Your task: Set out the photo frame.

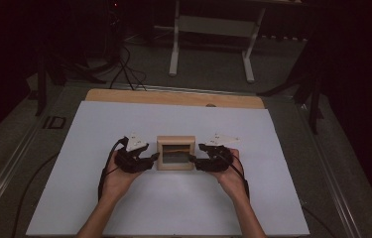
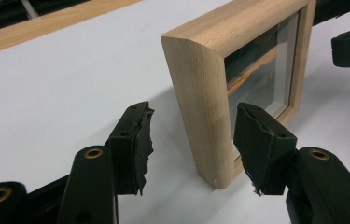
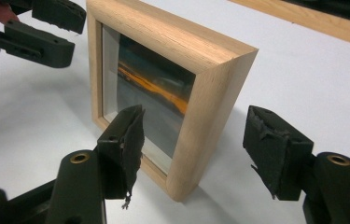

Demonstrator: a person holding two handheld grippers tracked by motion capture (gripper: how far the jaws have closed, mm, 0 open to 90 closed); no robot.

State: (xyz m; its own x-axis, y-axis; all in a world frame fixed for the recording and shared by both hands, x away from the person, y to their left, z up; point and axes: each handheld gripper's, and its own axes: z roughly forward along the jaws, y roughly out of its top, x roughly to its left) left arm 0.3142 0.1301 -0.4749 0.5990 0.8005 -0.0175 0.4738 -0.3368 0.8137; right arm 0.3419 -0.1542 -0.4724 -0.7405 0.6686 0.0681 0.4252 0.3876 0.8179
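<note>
The upright wooden frame (image 1: 175, 153) blocks the middle; white tabletop (image 1: 124, 124) around lies open.

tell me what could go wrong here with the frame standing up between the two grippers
1. The wooden picture frame stands upright on its thin bottom edge on the white table. A bump from either side could tip it flat.
2. The left gripper and right gripper each straddle a side edge with open jaws, pads not pressing. If one closes first, the frame may twist or slide.
3. One pad sits before the glass front and might scuff it.
</note>
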